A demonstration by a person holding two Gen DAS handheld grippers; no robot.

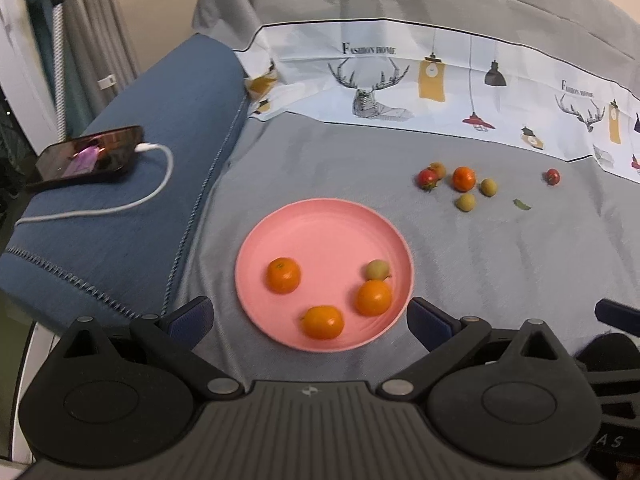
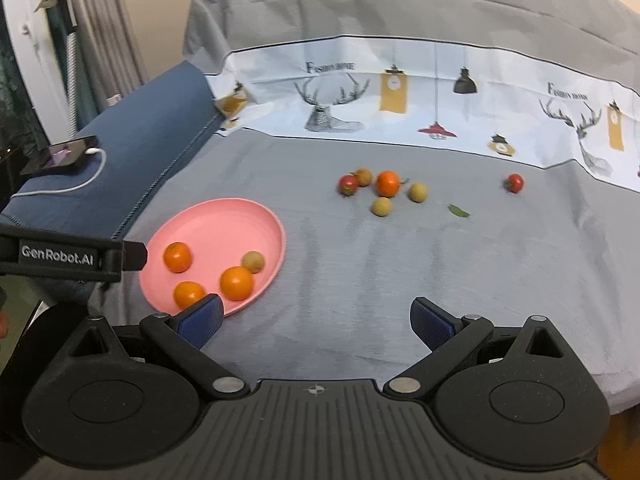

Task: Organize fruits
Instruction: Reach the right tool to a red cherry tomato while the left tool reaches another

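Grey cloth [image 2: 360, 280]: covers the whole work surface and runs up behind it; what lies under it is hidden, so I cannot tell whether it is a tabletop or a bed
Printed cloth [image 2: 440, 100]: stag and lamp pattern, lies as a band along the back of the work area; its right end is cut off by the frame
Blue armrest [image 1: 140, 160]: left of the cloth, carries a phone [image 1: 88, 156] on a white cable [image 1: 120, 204], parked well apart from the fruit; screen content unreadable
Pink plate [image 1: 320, 224]: sits at the near left, apparently the collecting spot; holds three oranges [image 1: 283, 275] and one pale green fruit [image 1: 377, 269], which touches the nearest orange
Loose cluster [image 2: 384, 188]: one orange [image 2: 387, 183], a red fruit [image 2: 348, 185], three small yellowish ones, bunched on the cloth beyond the plate; judged still to be sorted. Species of the small ones too blurred to name
Lone red fruit [image 2: 513, 183]: well apart to the right of the cluster
Leaf [image 2: 459, 211]: small, green, between cluster and lone red fruit
Left gripper [image 1: 310, 320]: fingers spread wide, holding nothing, hovering over the plate's near rim
Right gripper [image 2: 316, 320]: fingers spread wide, empty, above bare cloth just right of the plate; left finger's pad [image 2: 200, 322] hides part of the plate rim
Person: only a sliver of hand at the left edge of the right view, too little to describe
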